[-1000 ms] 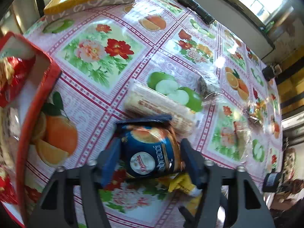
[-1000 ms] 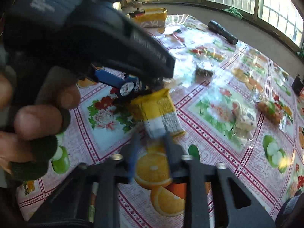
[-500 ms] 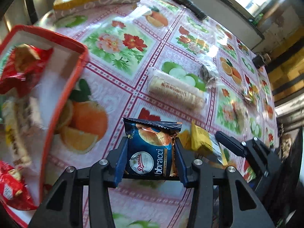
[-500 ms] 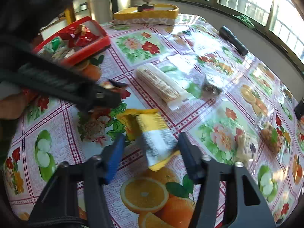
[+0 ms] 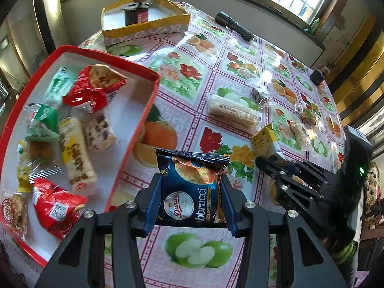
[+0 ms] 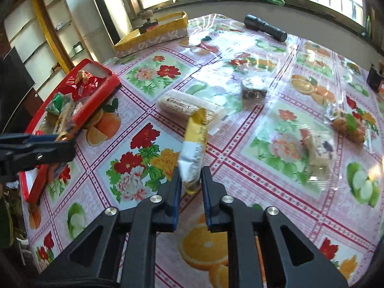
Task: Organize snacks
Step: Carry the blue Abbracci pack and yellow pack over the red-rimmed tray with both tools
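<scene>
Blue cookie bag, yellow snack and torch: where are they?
Blue cookie bag (image 5: 189, 192): left wrist view, on its front label.
Yellow snack (image 6: 193, 151): right wrist view, on the wrapper's middle.
Torch (image 6: 265, 28): right wrist view, on its black barrel.

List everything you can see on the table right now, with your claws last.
Red tray: one, red rim, white inside, table's left, holding about ten wrapped snacks.
Yellow box: one, far side, a dark jar inside.
Flashlight: one, black, far edge by the window.
Long cracker pack: one, pale, mid-table.
Small dark snack: one, clear wrap, behind the cracker pack.
Clear-wrapped snacks: at least two, right part of the table.
Small dark object: one, far right; cannot identify.
Blue cookie bag: one, in the left claw.
Yellow snack bar: one, yellow and white, between the closing pads of the right claw.
</scene>
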`<state>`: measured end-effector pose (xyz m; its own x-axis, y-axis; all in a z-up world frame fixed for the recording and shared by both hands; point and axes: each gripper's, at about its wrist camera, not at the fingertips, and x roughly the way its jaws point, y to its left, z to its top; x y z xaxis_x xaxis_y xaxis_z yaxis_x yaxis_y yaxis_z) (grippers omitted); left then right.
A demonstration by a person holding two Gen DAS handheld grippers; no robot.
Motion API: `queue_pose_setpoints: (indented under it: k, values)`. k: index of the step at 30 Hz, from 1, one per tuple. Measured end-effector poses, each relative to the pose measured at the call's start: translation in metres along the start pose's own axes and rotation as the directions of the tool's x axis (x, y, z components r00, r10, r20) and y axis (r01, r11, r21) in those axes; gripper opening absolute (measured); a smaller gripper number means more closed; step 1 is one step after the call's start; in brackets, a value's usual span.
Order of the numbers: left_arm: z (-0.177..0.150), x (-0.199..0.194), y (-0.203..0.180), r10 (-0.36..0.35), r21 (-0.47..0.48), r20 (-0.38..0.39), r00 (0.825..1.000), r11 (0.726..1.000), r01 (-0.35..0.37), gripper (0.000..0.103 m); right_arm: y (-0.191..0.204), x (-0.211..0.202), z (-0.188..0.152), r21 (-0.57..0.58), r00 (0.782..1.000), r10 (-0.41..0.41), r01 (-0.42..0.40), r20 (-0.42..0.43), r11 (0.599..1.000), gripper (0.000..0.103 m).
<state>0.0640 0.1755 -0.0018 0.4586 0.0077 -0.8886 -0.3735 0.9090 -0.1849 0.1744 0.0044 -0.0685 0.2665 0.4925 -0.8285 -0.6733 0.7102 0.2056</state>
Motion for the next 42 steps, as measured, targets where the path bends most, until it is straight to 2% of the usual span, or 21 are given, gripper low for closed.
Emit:
queue_pose_setpoints:
  k: [1, 6, 8, 9, 12, 17, 22, 27, 33, 42]
  values:
    - [-0.002, -0.001, 0.001, 0.001, 0.000, 0.001, 1.000, 1.000, -0.001, 0.046, 0.001, 0.004, 0.004, 0.018, 1.000, 0.007, -0.007, -0.003, 1.000, 0.036]
    - [-0.009, -0.004, 0.008, 0.004, 0.000, -0.006, 1.000, 1.000, -0.004, 0.046, 0.002, 0.013, 0.011, 0.089, 0.999, -0.042, 0.039, 0.034, 0.995, 0.037]
    - [-0.012, -0.006, 0.009, 0.007, 0.006, -0.007, 1.000, 1.000, -0.007, 0.046, 0.003, 0.015, 0.015, 0.110, 0.998, -0.057, 0.053, 0.030, 0.993, 0.027]
    - [-0.014, -0.007, 0.010, 0.015, 0.010, -0.002, 1.000, 1.000, -0.015, 0.046, 0.002, 0.014, 0.016, 0.132, 0.998, -0.066, 0.062, 0.023, 0.989, 0.017]
    - [-0.020, -0.014, 0.011, 0.047, 0.033, 0.032, 0.998, 0.998, -0.048, 0.046, 0.000, -0.001, 0.013, 0.193, 0.995, -0.073, 0.059, 0.063, 0.979, 0.015]
    - [-0.029, -0.027, 0.011, 0.079, 0.070, 0.082, 0.994, 0.994, -0.085, 0.046, 0.017, -0.037, 0.002, 0.230, 0.986, -0.011, -0.027, 0.164, 0.973, 0.015]
    - [-0.038, -0.045, 0.015, 0.144, 0.089, 0.152, 0.978, 0.983, -0.159, 0.046, 0.048, -0.068, -0.016, 0.216, 0.971, 0.068, -0.119, 0.227, 0.969, 0.016]
    - [-0.046, -0.059, 0.026, 0.198, 0.082, 0.202, 0.959, 0.973, -0.218, 0.046, 0.078, -0.081, -0.028, 0.189, 0.961, 0.126, -0.176, 0.248, 0.966, 0.016]
    - [-0.054, -0.069, 0.045, 0.232, 0.056, 0.228, 0.946, 0.967, -0.251, 0.046, 0.110, -0.081, -0.034, 0.137, 0.958, 0.164, -0.200, 0.235, 0.970, 0.016]
    - [-0.057, -0.073, 0.073, 0.261, 0.006, 0.232, 0.937, 0.963, -0.270, 0.046, 0.141, -0.074, -0.024, 0.080, 0.956, 0.199, -0.220, 0.217, 0.972, 0.016]
